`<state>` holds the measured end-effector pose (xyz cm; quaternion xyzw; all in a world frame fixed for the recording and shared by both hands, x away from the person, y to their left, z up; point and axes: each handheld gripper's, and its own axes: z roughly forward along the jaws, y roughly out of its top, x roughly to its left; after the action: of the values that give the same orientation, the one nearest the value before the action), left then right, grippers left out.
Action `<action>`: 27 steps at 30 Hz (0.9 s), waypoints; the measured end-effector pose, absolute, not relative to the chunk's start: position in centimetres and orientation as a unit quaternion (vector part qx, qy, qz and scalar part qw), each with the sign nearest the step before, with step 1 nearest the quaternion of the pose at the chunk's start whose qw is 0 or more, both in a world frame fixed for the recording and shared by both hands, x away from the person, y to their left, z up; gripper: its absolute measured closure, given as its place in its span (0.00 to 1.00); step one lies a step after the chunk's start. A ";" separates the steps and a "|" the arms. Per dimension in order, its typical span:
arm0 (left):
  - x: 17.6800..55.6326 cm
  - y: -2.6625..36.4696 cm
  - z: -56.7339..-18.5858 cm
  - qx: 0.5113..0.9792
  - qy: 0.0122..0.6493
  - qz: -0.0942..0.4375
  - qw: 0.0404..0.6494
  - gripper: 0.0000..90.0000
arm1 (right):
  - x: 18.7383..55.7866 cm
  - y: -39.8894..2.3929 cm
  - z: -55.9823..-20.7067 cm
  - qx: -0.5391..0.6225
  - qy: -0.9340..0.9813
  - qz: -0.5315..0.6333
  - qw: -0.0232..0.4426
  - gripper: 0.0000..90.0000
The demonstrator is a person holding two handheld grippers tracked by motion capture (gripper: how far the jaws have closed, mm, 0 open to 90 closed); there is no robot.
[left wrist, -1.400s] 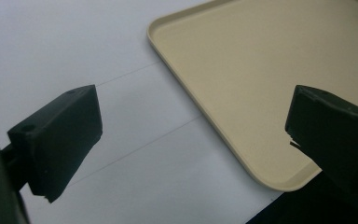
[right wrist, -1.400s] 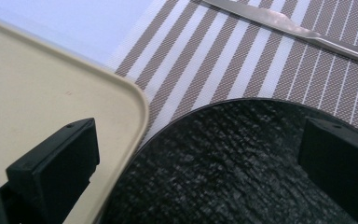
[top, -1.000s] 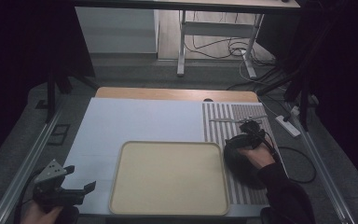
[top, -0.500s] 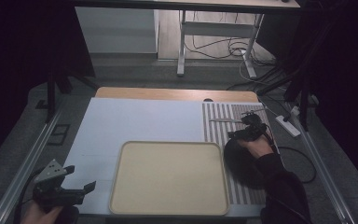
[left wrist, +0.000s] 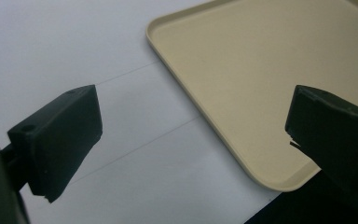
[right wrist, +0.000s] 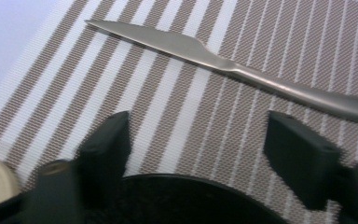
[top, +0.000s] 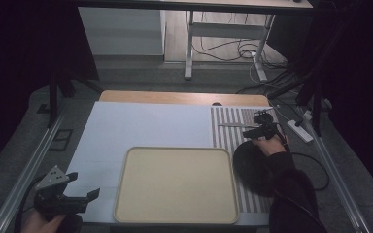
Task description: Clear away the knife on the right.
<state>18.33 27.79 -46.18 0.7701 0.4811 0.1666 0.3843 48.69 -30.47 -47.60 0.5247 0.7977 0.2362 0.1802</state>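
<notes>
A steel table knife [right wrist: 242,70] [top: 232,125] lies flat on the brown-and-white striped placemat [right wrist: 177,116] [top: 223,136] at the table's right. My right gripper [right wrist: 198,130] [top: 250,124] hovers just short of the knife. Its jaws have just been closing and stand apart with only mat between them. A black round dish [right wrist: 191,198] [top: 248,165] sits on the mat right under that gripper. The beige tray [top: 175,187] [left wrist: 242,79] lies bare in the middle. My left gripper [top: 83,185] [left wrist: 193,116] is held open at the front left, over the white table by the tray's corner.
A white sheet [top: 141,126] covers the table, and a wooden strip [top: 175,97] runs along the far edge. Metal rails [top: 24,170] flank both sides. A power strip [top: 299,130] and cables [top: 315,170] lie to the right of the mat.
My right gripper has moved away from me along the mat, from above the black dish toward the knife, and its jaws have narrowed. The left gripper has stayed put.
</notes>
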 end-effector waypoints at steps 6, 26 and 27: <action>18.3 27.8 -46.2 0.770 0.481 0.166 0.384 0.04 | 49.8 -31.2 -47.5 0.530 0.797 0.228 0.179 0.60; 18.4 27.8 -46.2 0.771 0.483 0.164 0.383 0.04 | 55.1 -34.3 -48.8 0.555 0.777 0.231 0.188 1.00; 18.4 27.8 -46.2 0.771 0.483 0.164 0.383 0.04 | 55.3 -34.4 -48.9 0.555 0.777 0.228 0.190 1.00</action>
<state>18.41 27.79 -46.19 0.7706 0.4825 0.1642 0.3825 55.29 -34.38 -48.91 0.5549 0.7773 0.2278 0.1896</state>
